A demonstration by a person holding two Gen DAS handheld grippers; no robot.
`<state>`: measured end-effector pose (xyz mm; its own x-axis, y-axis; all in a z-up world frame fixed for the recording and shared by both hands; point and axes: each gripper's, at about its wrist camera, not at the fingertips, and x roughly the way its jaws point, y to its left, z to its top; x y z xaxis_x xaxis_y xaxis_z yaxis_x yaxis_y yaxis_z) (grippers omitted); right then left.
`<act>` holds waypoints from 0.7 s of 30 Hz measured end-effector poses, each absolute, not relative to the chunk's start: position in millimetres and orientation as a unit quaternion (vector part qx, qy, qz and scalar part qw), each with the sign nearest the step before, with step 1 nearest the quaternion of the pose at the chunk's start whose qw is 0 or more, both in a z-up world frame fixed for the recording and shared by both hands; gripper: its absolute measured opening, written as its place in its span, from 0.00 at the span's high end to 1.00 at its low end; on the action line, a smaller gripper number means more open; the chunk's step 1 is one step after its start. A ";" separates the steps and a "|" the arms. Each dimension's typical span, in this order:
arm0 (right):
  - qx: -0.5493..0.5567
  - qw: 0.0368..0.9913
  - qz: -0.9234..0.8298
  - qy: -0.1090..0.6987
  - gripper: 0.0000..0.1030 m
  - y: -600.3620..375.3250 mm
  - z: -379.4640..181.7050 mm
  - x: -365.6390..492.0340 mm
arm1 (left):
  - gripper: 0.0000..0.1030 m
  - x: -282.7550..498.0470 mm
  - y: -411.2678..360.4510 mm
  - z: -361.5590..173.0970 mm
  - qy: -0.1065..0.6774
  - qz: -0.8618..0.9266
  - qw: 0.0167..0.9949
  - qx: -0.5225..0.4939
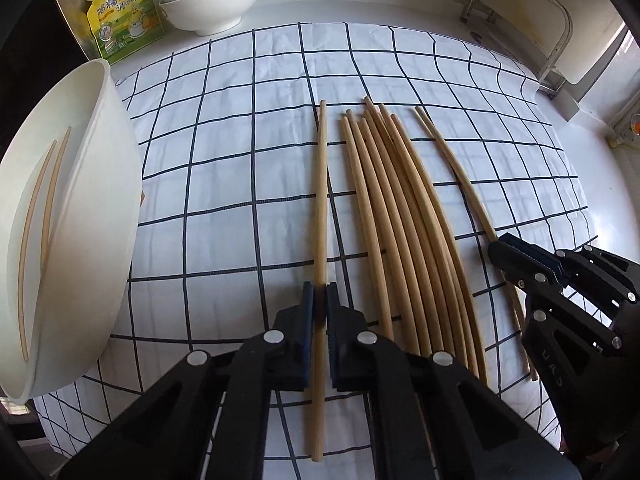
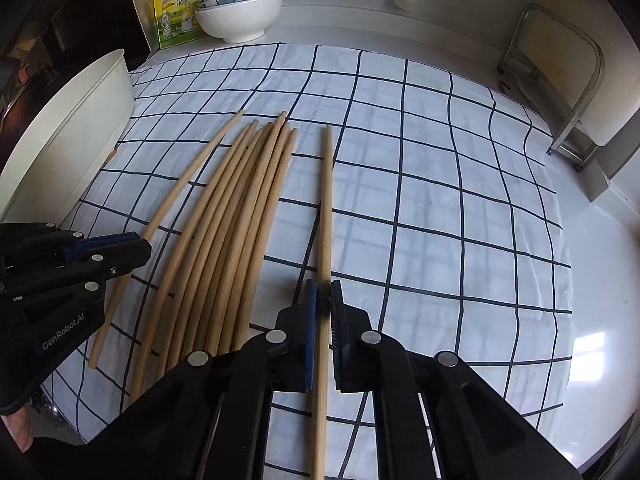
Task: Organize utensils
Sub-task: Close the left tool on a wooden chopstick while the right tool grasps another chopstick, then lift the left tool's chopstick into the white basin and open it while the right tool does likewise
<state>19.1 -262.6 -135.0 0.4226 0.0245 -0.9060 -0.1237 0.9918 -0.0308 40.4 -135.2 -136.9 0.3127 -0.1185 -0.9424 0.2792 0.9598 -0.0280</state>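
Chopsticks: light, stiff, smooth, probably slippery; bundled on checked cloth, 12 o'clock. Left gripper and right gripper each clamped near one stick's thick end.

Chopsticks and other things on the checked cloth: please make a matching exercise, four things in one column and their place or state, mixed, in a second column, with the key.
1. left gripper
2. bundle of chopsticks
3. white container
4. yellow pouch

a. holds two chopsticks inside
b. lies loose between the two gripped chopsticks
c. stands beside the stacked bowls
d. shut on a single chopstick

Pairs: 1-d, 2-b, 3-a, 4-c
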 end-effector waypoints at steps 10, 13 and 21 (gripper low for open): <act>0.023 0.848 0.026 0.529 0.94 -287.7 -109.4 16.0 | 0.93 48.8 -124.2 -105.4 0.559 -0.149 0.815 0.046; 0.031 0.856 0.026 0.516 0.94 -285.5 -90.4 16.4 | 0.93 50.2 -115.0 -84.0 0.540 -0.157 0.826 0.037; 0.016 0.880 0.059 0.470 0.94 -232.3 -32.0 35.7 | 0.93 64.3 -54.7 -27.9 0.491 -0.145 0.859 0.003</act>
